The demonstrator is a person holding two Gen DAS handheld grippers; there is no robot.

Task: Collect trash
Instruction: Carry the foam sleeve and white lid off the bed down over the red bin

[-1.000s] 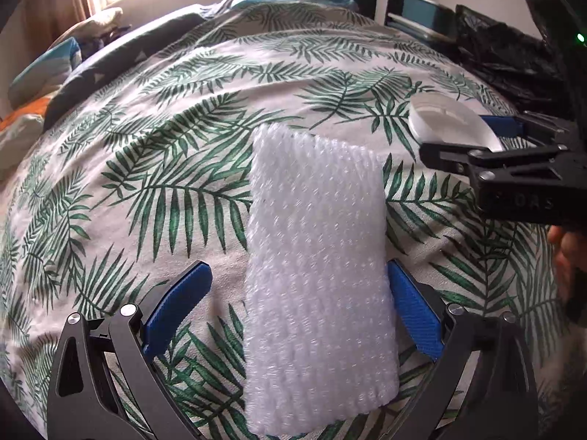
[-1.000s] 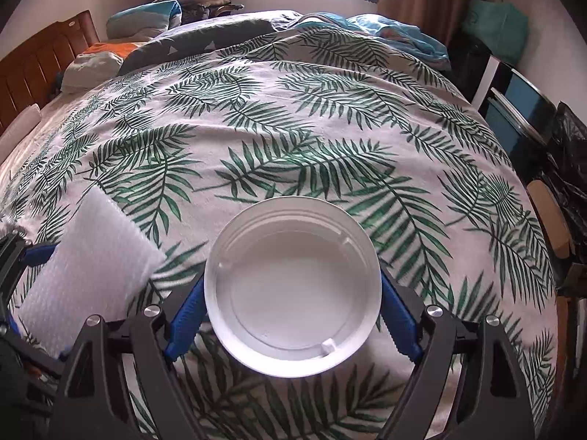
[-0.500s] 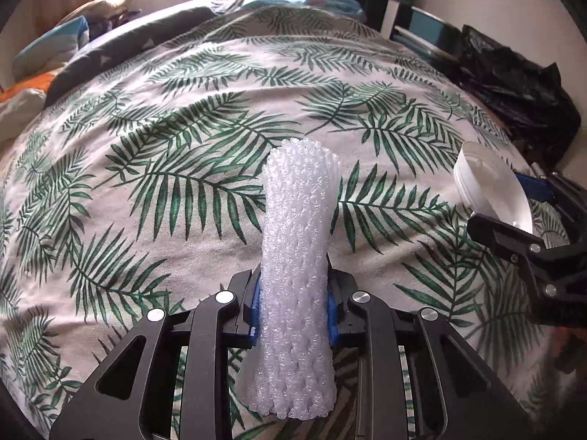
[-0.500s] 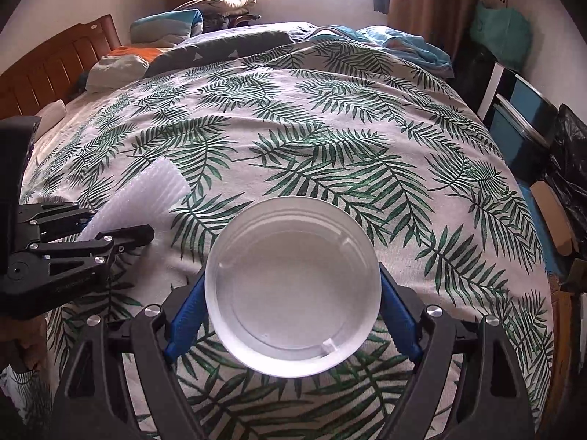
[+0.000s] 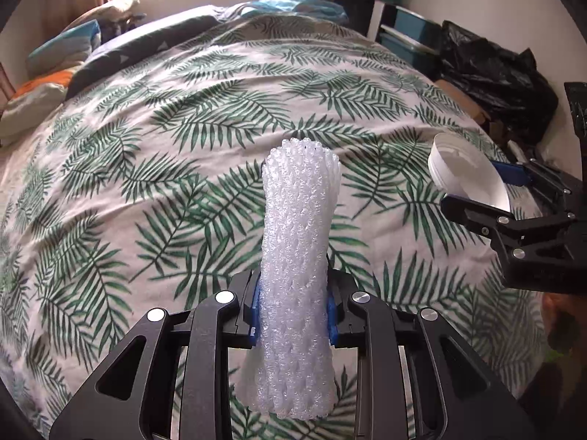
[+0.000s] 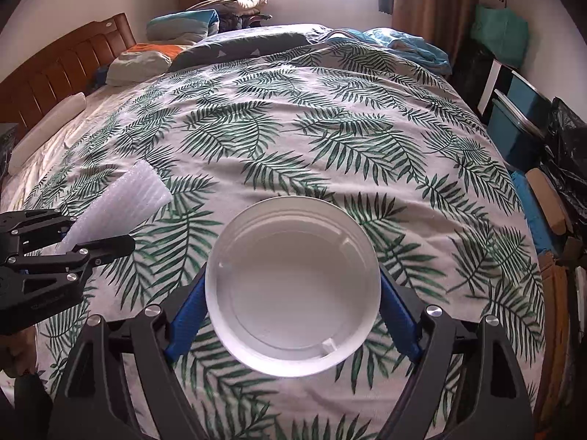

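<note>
My left gripper (image 5: 293,308) is shut on a white foam net sleeve (image 5: 299,256), squeezed into a narrow roll and held above the leaf-print bed cover (image 5: 183,154). My right gripper (image 6: 291,304) is shut on a white round plastic lid (image 6: 293,286), gripped at its left and right rims and held above the bed. In the left wrist view the lid (image 5: 466,179) and the right gripper (image 5: 521,198) are at the right. In the right wrist view the sleeve (image 6: 121,201) and the left gripper (image 6: 69,234) are at the left.
A black trash bag (image 5: 495,73) sits beside the bed at the right, also in the right wrist view (image 6: 568,161). Blue bins (image 6: 517,128) and cardboard (image 6: 550,198) stand along that side. Pillows (image 6: 146,62) and a wooden headboard (image 6: 55,73) are at the far left.
My left gripper closed on the foam sleeve, squeezing it from a flat sheet into a roll, and lifted it off the bed. My right gripper rose with the lid held throughout.
</note>
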